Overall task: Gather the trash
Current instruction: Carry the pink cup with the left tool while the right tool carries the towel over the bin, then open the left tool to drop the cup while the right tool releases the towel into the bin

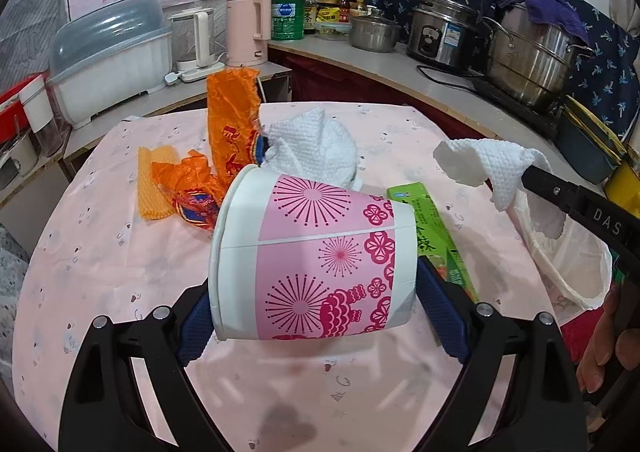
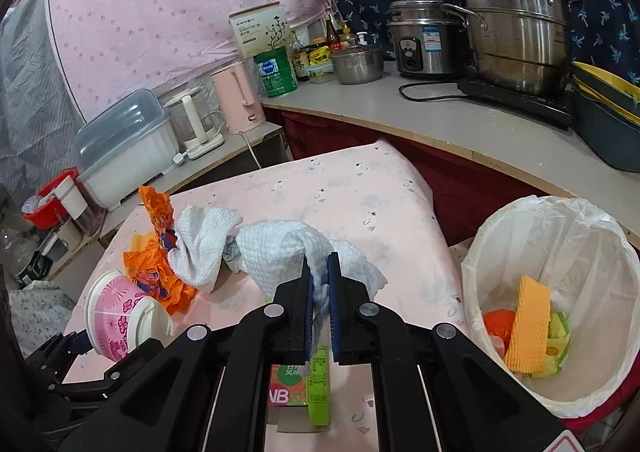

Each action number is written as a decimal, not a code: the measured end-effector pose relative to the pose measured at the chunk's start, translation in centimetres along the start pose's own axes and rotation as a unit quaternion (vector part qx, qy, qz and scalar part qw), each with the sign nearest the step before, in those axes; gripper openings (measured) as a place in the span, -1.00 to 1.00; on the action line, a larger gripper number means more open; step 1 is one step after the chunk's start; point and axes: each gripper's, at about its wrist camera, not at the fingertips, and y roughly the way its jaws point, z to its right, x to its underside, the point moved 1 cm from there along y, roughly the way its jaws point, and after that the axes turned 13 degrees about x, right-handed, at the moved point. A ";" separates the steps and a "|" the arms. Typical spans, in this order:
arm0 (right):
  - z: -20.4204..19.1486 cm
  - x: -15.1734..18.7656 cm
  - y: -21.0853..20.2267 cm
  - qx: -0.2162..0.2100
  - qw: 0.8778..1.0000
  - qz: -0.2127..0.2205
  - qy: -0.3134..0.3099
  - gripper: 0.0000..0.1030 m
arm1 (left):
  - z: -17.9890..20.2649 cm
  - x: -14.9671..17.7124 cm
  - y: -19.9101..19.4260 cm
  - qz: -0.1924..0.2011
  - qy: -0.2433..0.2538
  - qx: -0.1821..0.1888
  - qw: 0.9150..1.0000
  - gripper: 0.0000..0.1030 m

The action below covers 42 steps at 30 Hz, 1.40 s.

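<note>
My left gripper (image 1: 316, 304) is shut on a pink-and-white paper cup (image 1: 320, 256), held on its side above the pink table; the cup also shows in the right wrist view (image 2: 120, 316). My right gripper (image 2: 319, 292) is shut on a white paper towel (image 2: 296, 252), seen lifted in the left wrist view (image 1: 492, 168). A second crumpled paper towel (image 1: 316, 144) and orange wrappers (image 1: 228, 132) lie on the table. A green box (image 1: 436, 232) lies under my right gripper. The white-lined trash bin (image 2: 552, 252) stands at the table's right edge with orange and yellow trash inside.
The pink tablecloth (image 1: 120, 252) covers the table. A counter behind holds a pink kettle (image 1: 246, 30), a white dish container (image 1: 112, 56), a green tin (image 1: 287, 17), a rice cooker (image 1: 440, 32) and steel pots (image 1: 532, 52).
</note>
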 end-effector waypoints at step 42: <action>23.0 2.9 -4.2 0.116 0.983 0.011 0.143 -0.87 | 25.1 -1.4 8.6 -0.059 0.146 0.148 0.976 0.67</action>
